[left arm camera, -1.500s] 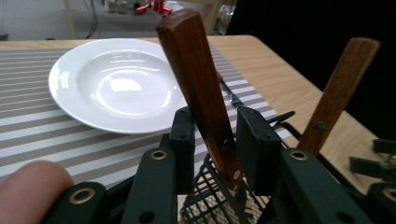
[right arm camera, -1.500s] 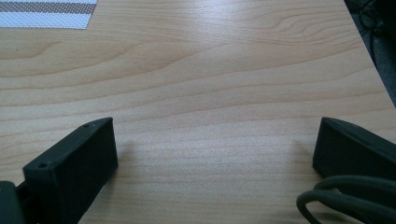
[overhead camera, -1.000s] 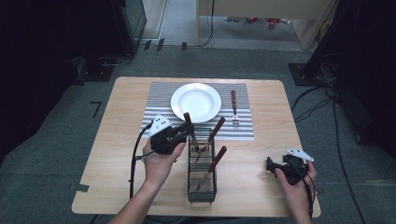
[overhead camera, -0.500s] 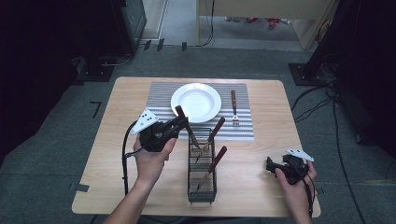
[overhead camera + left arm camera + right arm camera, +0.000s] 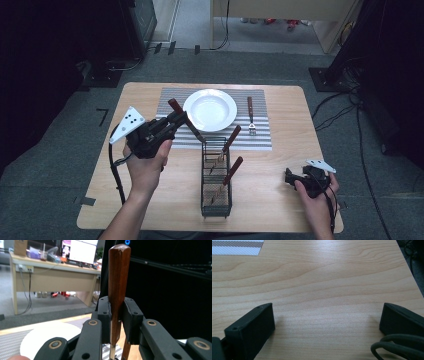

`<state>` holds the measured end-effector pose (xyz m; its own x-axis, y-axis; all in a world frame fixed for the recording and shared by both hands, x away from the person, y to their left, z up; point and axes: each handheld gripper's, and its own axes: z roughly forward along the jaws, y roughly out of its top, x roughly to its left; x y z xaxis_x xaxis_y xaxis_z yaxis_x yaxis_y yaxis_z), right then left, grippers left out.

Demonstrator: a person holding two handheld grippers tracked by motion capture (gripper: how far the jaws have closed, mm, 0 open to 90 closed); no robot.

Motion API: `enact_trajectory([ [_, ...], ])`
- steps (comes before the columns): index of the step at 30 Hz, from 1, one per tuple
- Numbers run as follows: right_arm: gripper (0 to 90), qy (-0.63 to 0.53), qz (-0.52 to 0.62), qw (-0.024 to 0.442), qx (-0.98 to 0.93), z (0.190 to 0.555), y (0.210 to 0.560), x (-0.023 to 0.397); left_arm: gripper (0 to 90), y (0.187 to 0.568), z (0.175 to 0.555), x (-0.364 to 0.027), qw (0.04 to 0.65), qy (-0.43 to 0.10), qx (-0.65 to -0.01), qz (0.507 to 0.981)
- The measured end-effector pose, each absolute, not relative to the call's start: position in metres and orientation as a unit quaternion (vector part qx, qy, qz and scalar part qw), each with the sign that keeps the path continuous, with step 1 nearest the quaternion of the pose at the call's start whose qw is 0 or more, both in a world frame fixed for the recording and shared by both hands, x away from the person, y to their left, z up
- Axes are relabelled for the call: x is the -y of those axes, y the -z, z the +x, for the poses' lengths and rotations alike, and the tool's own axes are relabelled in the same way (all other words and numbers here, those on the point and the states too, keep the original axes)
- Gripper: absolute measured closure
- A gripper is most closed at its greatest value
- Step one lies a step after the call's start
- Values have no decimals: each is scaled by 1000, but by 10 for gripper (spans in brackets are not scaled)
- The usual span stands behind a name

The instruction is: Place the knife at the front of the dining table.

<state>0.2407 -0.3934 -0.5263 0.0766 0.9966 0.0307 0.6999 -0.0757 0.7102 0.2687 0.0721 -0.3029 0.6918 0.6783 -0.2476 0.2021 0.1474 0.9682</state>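
My left gripper (image 5: 181, 120) is shut on a wooden-handled utensil (image 5: 173, 105), held tilted above the table left of the white plate (image 5: 210, 109). The utensil's metal end points down toward the far rim of the black wire caddy (image 5: 216, 200). In the left gripper view the brown handle (image 5: 118, 270) stands upright, pinched between the two pads. Two more wooden-handled utensils (image 5: 231, 139) lean in the caddy. My right gripper (image 5: 290, 177) rests on the table at the near right, its jaws wide apart over bare wood (image 5: 327, 320) with nothing between them.
A striped placemat (image 5: 260, 140) lies under the plate, and a wooden-handled fork (image 5: 250, 115) lies on it to the plate's right. The wooden table (image 5: 280, 210) ends close beside the right hand. Dark equipment and cables surround the table.
The left hand has risen and moved left, drawing the held utensil up out of the caddy. The right hand has stayed still.
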Motion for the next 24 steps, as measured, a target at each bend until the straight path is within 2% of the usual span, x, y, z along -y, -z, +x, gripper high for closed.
enact_trajectory([
  [11,0,-271,682,272,-623,241,526,393,786,296,272,-102,671,-209,-372,606],
  [24,0,-271,681,272,-623,241,526,393,786,331,298,-122,637,-219,-425,605],
])
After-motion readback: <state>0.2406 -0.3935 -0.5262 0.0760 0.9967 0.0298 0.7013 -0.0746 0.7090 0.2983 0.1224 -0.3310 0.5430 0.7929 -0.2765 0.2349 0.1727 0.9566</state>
